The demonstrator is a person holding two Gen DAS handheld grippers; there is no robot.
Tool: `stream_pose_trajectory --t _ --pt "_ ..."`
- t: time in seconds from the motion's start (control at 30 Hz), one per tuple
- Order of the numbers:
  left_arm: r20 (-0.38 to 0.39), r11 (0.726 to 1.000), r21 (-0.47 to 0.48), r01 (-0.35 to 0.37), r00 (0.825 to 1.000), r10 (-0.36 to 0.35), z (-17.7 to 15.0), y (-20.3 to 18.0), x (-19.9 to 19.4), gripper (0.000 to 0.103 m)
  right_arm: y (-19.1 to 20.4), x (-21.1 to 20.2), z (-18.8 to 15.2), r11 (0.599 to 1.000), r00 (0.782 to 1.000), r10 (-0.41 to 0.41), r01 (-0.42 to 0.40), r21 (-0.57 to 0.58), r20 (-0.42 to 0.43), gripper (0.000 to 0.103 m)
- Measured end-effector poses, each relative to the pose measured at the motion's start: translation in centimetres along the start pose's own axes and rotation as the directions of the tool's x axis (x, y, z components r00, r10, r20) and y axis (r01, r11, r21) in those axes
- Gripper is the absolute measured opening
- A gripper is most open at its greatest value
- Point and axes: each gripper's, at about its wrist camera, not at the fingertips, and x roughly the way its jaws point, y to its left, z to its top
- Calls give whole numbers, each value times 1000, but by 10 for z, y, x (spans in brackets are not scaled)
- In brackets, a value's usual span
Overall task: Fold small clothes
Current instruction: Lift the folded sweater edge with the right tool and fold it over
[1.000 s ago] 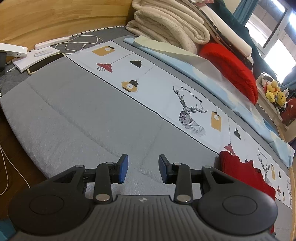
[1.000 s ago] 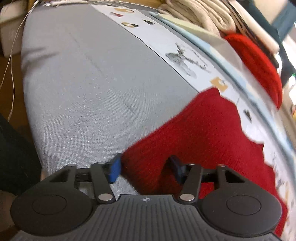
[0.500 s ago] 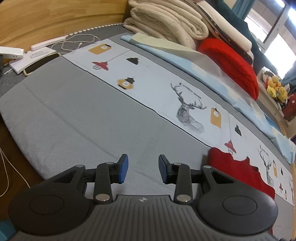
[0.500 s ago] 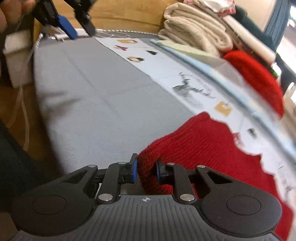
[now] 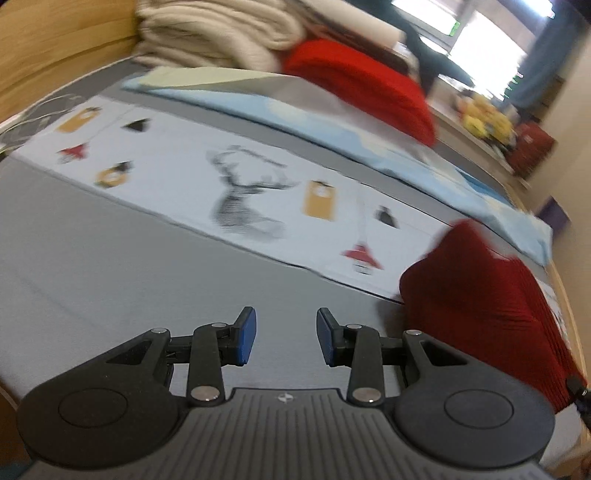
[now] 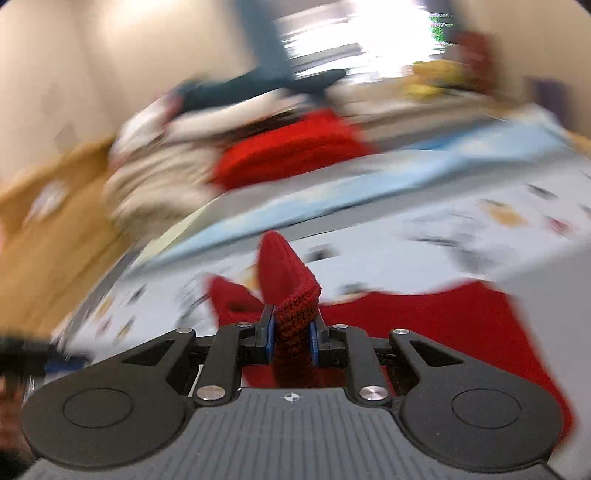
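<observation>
- The red sweater point(image 5: 480, 295) was a ribbed knit, bunched into a soft heap on the smooth grey mattress point(image 5: 110, 258), near the bed's right end.
- A pale printed sheet point(image 5: 184, 177) with one stag's head and small lanterns ran beside it; behind lay a stack of cream blankets point(image 5: 221, 33) and one red cushion point(image 5: 354, 74).
- Two tongs showed, each with blue pads.
- The left gripper point(image 5: 286, 338) stood spread wide over bare mattress, touching nothing.
- The right gripper point(image 6: 291, 338) was pinched tight on a fold of the sweater point(image 6: 291, 291), which stood up between its pads; that view was badly blurred.
</observation>
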Motion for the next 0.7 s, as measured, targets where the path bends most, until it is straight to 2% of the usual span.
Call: stream_pose_trajectory --t 0.03,0.1,0.17,0.2,0.23,0.27,0.3,0.33,0.4,0.43,0.53,0.57,0.63,0.7 --pt "-5 1000 21 11 1000 -11 0 -13 5 40 -30 -12 2 997 998 -60 59 58 21 18" --pt "-20 997 64 36 999 -35 -3 -43 15 40 -89 -30 -6 967 979 -202 195 163 28 18" --pt "-35 993 102 57 998 -54 -6 -68 25 40 -147 -35 -25 899 938 -340 344 272 -60 18" --pt "-45 990 121 66 997 -61 -9 -80 30 40 -175 -32 -35 851 907 -390 421 314 -159 20" --pt "-56 988 136 74 996 -67 -12 -90 34 40 -197 -30 -45 803 880 -405 473 363 -249 20" --pt "-66 985 148 84 995 -75 -15 -101 39 40 -218 -34 -53 747 865 -395 498 440 -309 23" --pt "-76 983 160 95 994 -83 -18 -108 43 40 -229 -40 -56 722 873 -373 486 493 -314 29" --pt "-86 979 173 104 992 -90 -21 -115 46 40 -233 -47 -54 730 883 -363 467 499 -297 32" --pt "-101 972 203 119 990 -100 -25 -129 52 40 -224 -56 -38 781 885 -394 465 416 -249 37" --pt "-105 969 215 123 989 -102 -28 -134 54 40 -220 -59 -27 808 895 -388 445 386 -220 39" --pt "-128 959 252 132 987 -102 -37 -150 62 40 -218 -58 8 883 943 -283 328 335 -178 43" --pt "-135 956 263 133 986 -100 -40 -154 64 40 -215 -51 22 911 953 -247 289 295 -174 49" --pt "-151 948 287 136 984 -96 -47 -163 69 40 -210 -33 45 957 965 -182 217 190 -188 56" --pt "-166 940 312 137 982 -88 -54 -170 73 40 -211 -9 62 979 963 -149 175 102 -224 60"
